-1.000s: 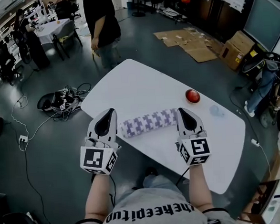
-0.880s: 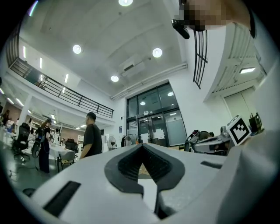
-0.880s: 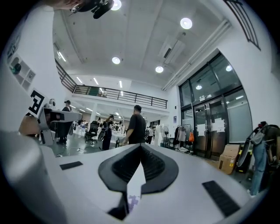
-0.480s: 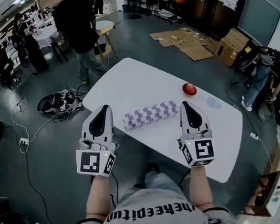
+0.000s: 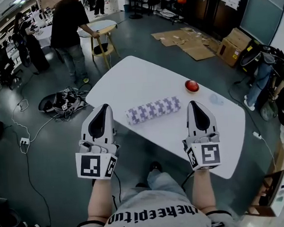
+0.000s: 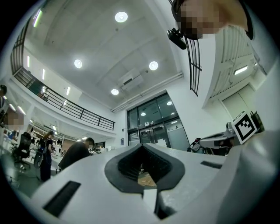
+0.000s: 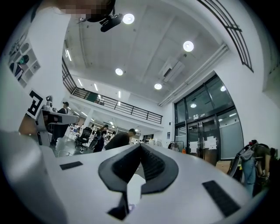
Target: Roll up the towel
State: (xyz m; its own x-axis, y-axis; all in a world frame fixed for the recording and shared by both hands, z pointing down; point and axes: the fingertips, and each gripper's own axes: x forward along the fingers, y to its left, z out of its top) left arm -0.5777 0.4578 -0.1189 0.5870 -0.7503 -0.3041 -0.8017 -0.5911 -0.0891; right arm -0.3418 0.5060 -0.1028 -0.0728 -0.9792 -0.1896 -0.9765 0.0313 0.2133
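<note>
Left tongs [image 5: 104, 108] and right tongs [image 5: 195, 104] have drawn back from the towel's ends, both clenched on nothing. One white desk [image 5: 130, 80] has bare room on every side of the towel. One rolled checked towel [image 5: 153, 110] lies mid-desk, its long axis left-right and its right end slightly farther away. One red round object [image 5: 192, 86] sits beyond that right end.

The grey shirt [image 5: 156, 216] at the bottom of the head view carries one line of dark print, upside down to the camera, reading roughly "thekeepitup". The left tongs [image 5: 104, 108] and right tongs [image 5: 196, 104] bear only square black-and-white codes, with no letters. The paper sheets [image 7: 213, 142] on the glass doors are too small to read.
</note>
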